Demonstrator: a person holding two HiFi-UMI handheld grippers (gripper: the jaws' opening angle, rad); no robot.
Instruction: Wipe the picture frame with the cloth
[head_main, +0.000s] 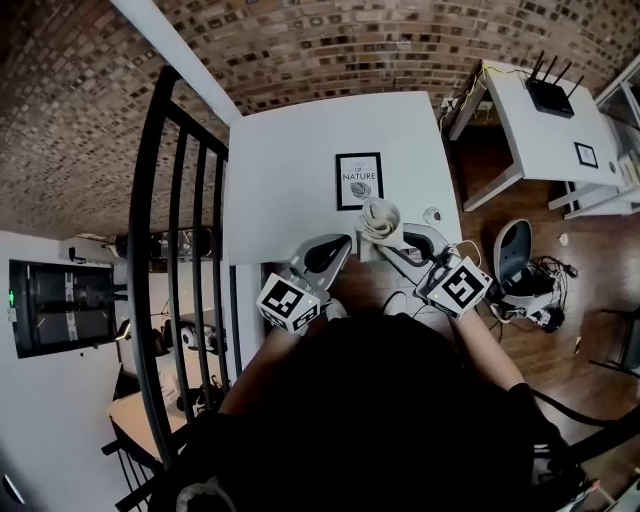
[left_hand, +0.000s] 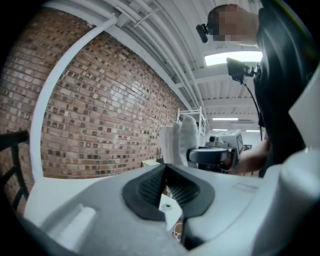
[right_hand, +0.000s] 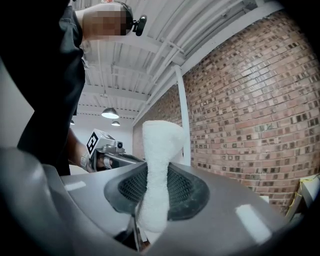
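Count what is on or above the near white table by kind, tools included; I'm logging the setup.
picture frame: 1
cloth, clamped in the right tool: 1
small round white object: 1
tools, the right one plus the left tool: 2
Total: 5

Loft-style office/lab, industrial look: exposed brick wall, white-painted ceiling pipes, strip light and pendant lamp overhead. Plain white table and 2nd white desk w/ antenna'd router stand on wood floor; office chair, tangle of cables nearby. Black metal railing at left.
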